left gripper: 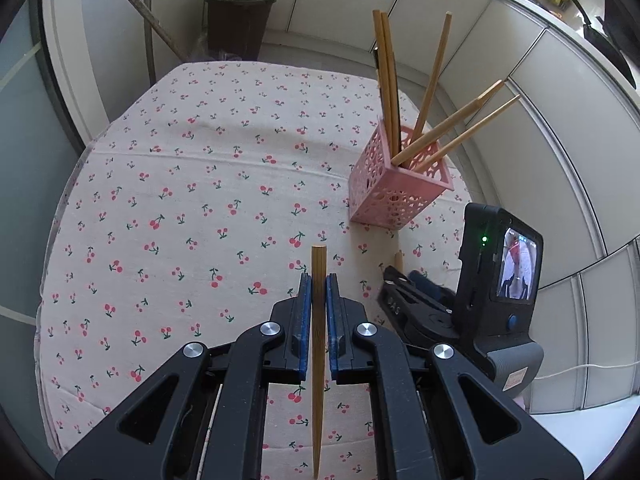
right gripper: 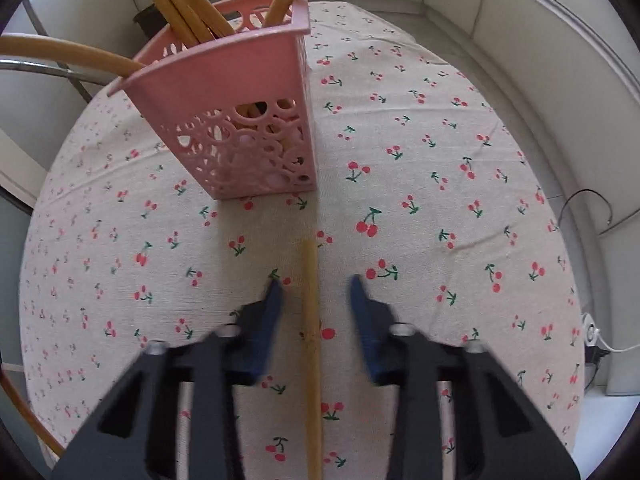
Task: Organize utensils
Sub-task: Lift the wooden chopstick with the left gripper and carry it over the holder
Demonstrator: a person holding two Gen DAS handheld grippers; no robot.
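Bamboo chopstick in each set of tongs' reach

Left gripper (left gripper: 319,280) is clamped on a tapered bamboo chopstick (left gripper: 318,344), held above the cherry-print tablecloth (left gripper: 180,200). Right gripper (right gripper: 316,286) shows its blue pads (right gripper: 362,300) apart, straddling a second bamboo chopstick (right gripper: 311,340) flat on the cloth, not touching it. Pink perforated plastic holder (right gripper: 256,128) full of chopsticks stands just beyond.

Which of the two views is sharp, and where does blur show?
Left wrist view: sharp, the left hand-held gripper and its chopstick crisp, edges bowed by the fisheye. Right wrist view: motion blur smears the right hand-held gripper; pink basket slightly soft.
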